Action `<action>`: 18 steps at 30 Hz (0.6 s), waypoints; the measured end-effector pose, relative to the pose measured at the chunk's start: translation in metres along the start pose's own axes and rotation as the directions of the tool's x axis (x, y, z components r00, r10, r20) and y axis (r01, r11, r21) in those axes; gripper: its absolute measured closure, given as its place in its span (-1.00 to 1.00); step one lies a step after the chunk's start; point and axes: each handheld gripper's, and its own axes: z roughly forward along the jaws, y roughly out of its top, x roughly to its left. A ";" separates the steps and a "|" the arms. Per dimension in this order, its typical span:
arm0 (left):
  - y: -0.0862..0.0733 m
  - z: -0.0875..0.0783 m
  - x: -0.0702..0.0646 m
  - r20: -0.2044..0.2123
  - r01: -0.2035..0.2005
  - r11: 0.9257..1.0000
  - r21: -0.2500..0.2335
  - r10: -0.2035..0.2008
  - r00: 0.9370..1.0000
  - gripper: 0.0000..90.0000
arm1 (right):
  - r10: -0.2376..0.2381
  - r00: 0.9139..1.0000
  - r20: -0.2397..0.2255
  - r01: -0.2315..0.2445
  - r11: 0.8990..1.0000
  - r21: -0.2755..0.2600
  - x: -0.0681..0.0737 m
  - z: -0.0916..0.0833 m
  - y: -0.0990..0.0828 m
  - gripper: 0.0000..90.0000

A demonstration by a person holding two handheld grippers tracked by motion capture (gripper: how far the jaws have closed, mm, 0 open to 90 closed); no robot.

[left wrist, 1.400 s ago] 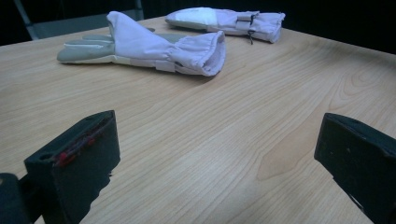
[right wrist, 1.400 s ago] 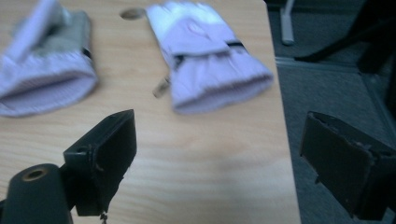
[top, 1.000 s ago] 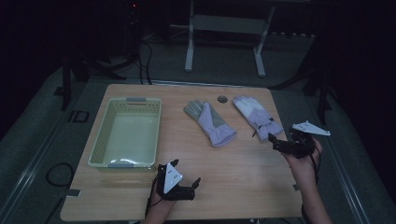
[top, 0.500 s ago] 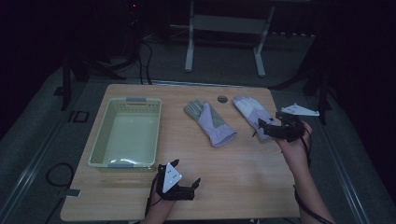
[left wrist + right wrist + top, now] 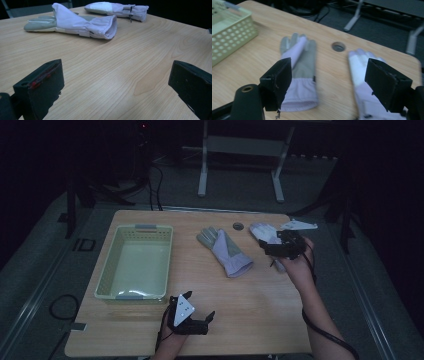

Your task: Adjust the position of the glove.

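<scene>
At the left sits the basket (image 5: 135, 262), open and bare inside, with a strip of bare table (image 5: 250, 295) between it and the near glove (image 5: 225, 251). My left claw (image 5: 192, 322) rests low by the front edge, jaws spread wide with nothing but wood grain between them. The near glove lies flat in the middle, fingers pointing away from me, cuff toward me. Beyond it is a small round hole (image 5: 238, 226) in the tabletop. The far glove (image 5: 262, 232) lies near the right back corner, and my right claw (image 5: 270, 249) hangs just over it, jaws spread and pinching nothing; they have just been closing a little with no cloth between them.

I judge the main risk to be a thin bite: if I come down on the flat palm, the pads may catch only the top layer and the glove may slip out on the lift. Its cuff lies close to the right edge, so a dragging approach could push it off the table. Carrying it left, a low pass could snag the near glove and shift it.

Room is good: wide bare wood at the front, a clear lane toward the basket, and only the right side is tight.
</scene>
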 end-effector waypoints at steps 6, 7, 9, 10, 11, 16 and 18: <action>0.000 0.000 0.000 0.005 -0.002 1.000 0.001 0.002 1.000 -0.99 | -0.028 0.999 -0.038 0.030 0.998 0.051 0.012 0.026 0.006 -0.52; 0.000 0.000 0.000 0.006 -0.001 1.000 0.002 0.001 1.000 -0.99 | -0.019 0.999 -0.038 0.022 0.998 0.062 0.013 0.030 0.007 -0.49; 0.000 0.000 0.000 0.007 0.004 1.000 -0.002 -0.004 1.000 -0.99 | -0.016 0.999 -0.045 0.020 0.997 0.075 0.015 0.038 0.006 -0.47; 0.000 0.000 0.000 0.008 0.004 1.000 -0.003 -0.004 1.000 -0.99 | -0.012 0.999 -0.049 0.017 0.996 0.088 0.016 0.045 0.006 -0.42; 0.000 0.000 0.000 0.009 0.004 1.000 -0.002 -0.004 1.000 -0.99 | -0.011 0.998 -0.061 0.016 0.995 0.096 0.017 0.049 0.006 -0.34; 0.000 0.000 0.001 0.012 0.004 1.000 0.000 -0.004 1.000 -0.99 | -0.018 0.995 -0.098 0.031 0.990 0.138 0.025 0.070 0.009 -0.29; 0.000 0.000 0.001 0.011 0.003 1.000 -0.001 -0.003 1.000 -0.99 | -0.017 0.994 -0.112 0.035 0.988 0.154 0.028 0.079 0.010 -0.23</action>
